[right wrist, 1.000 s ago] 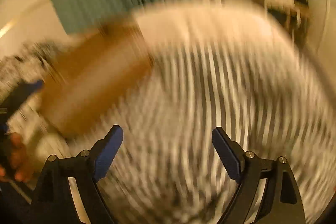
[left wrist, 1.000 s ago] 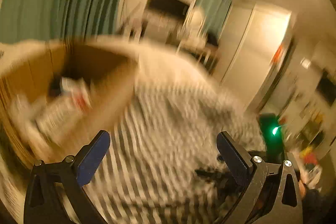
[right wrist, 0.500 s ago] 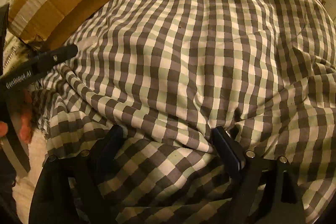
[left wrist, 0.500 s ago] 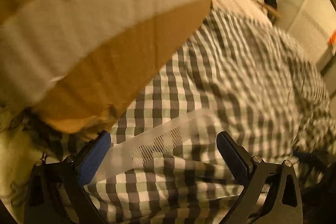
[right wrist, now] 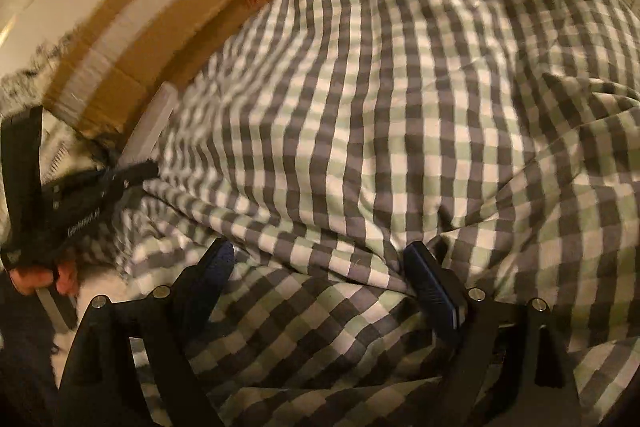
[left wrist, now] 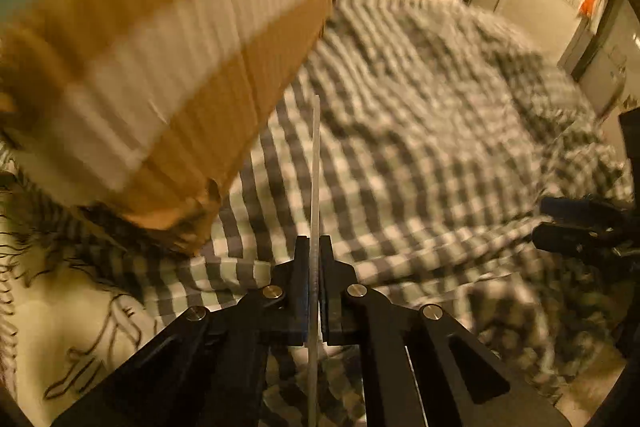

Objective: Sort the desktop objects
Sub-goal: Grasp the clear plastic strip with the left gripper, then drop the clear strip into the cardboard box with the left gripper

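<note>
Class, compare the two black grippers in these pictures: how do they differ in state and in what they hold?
The left gripper is shut on a thin clear plastic ruler, seen edge-on; the right gripper is open and holds nothing. The left gripper is beside the brown cardboard box; the right gripper is over the bare checked quilt. Both are black with blue pads.

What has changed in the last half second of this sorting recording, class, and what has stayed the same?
The left gripper has closed on the clear plastic ruler. Half a second ago its jaws were wide open and the ruler lay flat on the checked blanket; now the ruler stands edge-on between the jaws. The right gripper remains open and low over the blanket. The cardboard box remains beside it.
</note>
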